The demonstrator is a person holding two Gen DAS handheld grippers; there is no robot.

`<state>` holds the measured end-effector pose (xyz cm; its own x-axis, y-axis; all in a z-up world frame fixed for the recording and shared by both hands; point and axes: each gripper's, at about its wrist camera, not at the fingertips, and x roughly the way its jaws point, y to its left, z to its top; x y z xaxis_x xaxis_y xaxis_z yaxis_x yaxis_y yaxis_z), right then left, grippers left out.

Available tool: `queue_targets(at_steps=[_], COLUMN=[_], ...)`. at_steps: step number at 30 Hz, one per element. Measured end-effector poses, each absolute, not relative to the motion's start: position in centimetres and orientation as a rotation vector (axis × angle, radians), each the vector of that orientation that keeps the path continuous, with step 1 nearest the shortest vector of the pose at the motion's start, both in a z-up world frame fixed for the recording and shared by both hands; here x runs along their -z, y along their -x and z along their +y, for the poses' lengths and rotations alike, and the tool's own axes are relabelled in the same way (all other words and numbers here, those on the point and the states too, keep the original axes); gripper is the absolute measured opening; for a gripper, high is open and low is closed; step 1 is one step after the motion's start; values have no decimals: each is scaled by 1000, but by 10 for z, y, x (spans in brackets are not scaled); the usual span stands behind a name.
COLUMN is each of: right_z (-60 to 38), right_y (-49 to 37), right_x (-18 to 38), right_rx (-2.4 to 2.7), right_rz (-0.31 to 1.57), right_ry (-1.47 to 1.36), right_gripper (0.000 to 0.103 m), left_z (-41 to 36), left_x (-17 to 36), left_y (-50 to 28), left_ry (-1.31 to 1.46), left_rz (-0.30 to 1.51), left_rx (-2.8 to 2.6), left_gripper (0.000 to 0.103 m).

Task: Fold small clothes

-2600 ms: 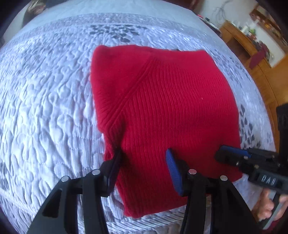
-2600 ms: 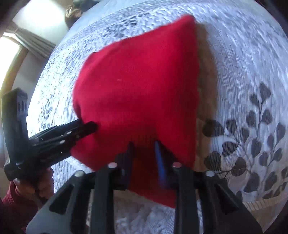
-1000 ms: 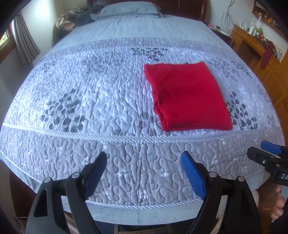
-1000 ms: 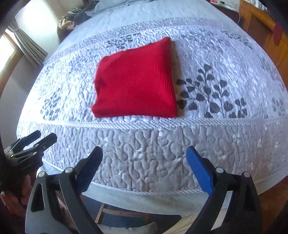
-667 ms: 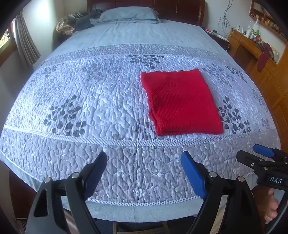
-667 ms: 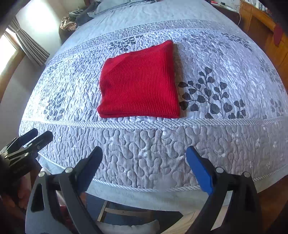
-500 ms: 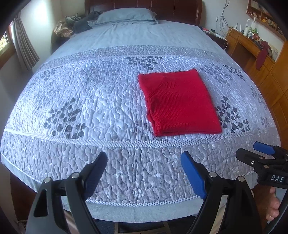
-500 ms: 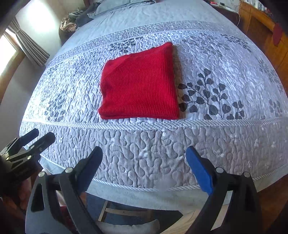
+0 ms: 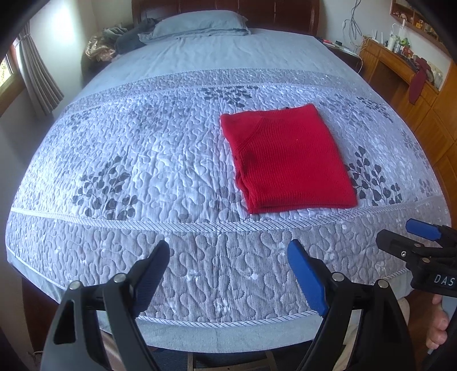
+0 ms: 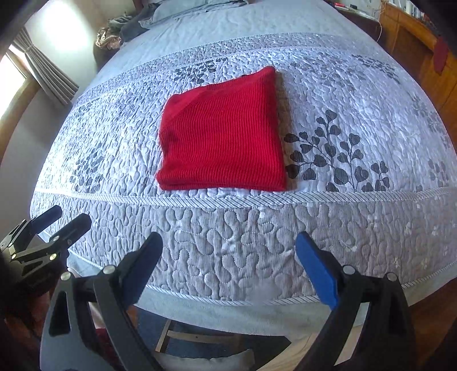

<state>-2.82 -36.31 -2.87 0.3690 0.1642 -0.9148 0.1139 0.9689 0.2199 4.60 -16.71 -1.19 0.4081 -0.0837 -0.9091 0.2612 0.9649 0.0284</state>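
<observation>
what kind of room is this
A bedroom in a home, most likely. A wide bed with a quilted grey bedspread fills the view, with a pillow at a dark wooden headboard. A folded red knit garment lies on the quilt, and curtains hang by a window.

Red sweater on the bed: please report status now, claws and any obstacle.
Left claw open, empty. Right claw open, empty. Red sweater folded flat on quilt, untouched. Nothing in the way.
</observation>
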Motion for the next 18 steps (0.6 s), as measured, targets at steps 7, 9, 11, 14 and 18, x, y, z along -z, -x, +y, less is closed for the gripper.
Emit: queue_targets(at_steps=[7,9,11,14,18], right_z=[-366,-365,-365,-365,-365], right_y=[25,25,24,22,21], right_x=[32,33,34,35,37], right_rx=[-25,-25,-28,-29,-27], right_rz=[1199,1201,1204,1208,1213], right_ry=[-255,-254,-253,-251,-256], right_gripper=[94,94,94,94,94], left_z=[-167,-168,-170,-173,-173], left_x=[17,17,17,17,19], left_y=[-50,-51,-52,-53,-53], left_ry=[-178,-181,-179,-177,-183], left_rz=[1141,1140,1140,1136,1135], left_rx=[213,216,221,234,234], left_gripper=[85,85,85,85,85])
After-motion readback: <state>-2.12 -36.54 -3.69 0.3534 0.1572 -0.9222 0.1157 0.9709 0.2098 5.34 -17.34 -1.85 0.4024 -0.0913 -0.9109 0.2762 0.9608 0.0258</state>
